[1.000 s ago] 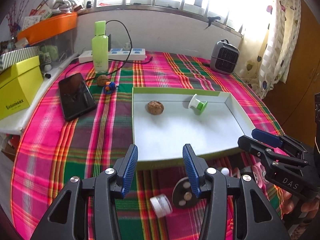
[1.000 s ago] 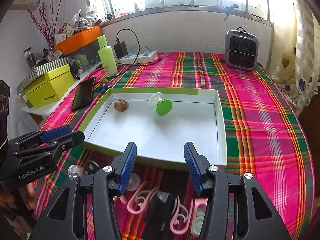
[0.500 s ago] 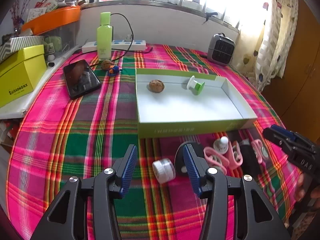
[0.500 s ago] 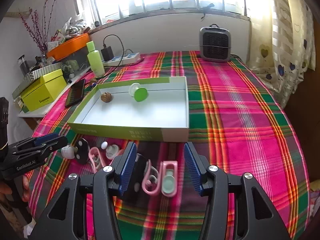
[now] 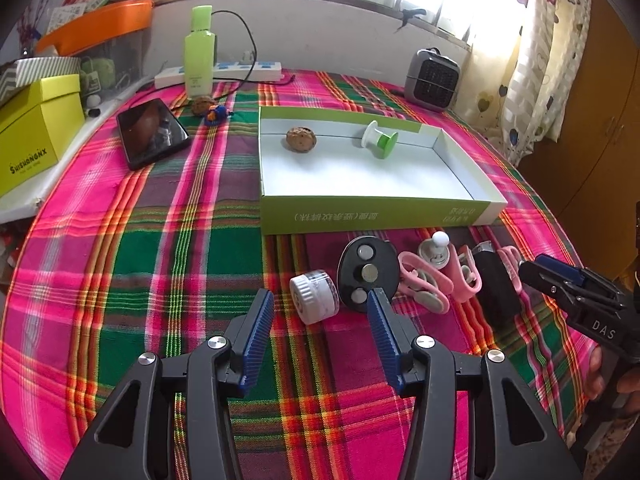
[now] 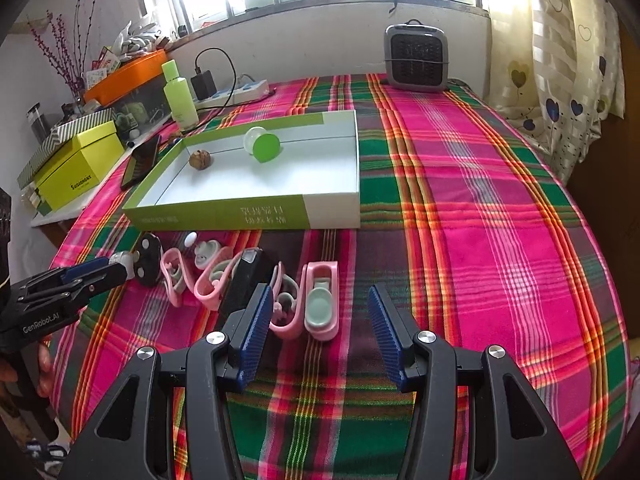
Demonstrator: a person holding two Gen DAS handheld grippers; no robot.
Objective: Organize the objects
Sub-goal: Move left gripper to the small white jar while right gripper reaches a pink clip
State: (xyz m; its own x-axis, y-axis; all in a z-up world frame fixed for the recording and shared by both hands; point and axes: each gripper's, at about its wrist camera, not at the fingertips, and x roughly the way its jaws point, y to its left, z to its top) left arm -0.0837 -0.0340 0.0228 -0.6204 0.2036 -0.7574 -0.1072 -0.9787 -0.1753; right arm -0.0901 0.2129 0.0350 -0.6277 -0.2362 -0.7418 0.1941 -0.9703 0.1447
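Plaid tablecloth [image 5: 160, 248]; left gripper [image 5: 320, 330] spread, empty; white jar [image 5: 314, 297] just ahead between fingertips, likely light, rigid, slick, grip its sides; right gripper [image 6: 318, 330] spread, empty.

Woven plaid tablecloth [image 5: 192, 264] — matt cardboard tray [image 5: 372, 216], glossy black phone [image 5: 152, 132], ribbed plastic jar [image 5: 314, 296].

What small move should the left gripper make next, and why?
Probably ease the left gripper forward and down to bracket the small white jar. Its jaws stand open and empty, and the jar lies on its side on the cloth just ahead of them, outside the green-and-white box, which so far holds only a walnut and a green spool.
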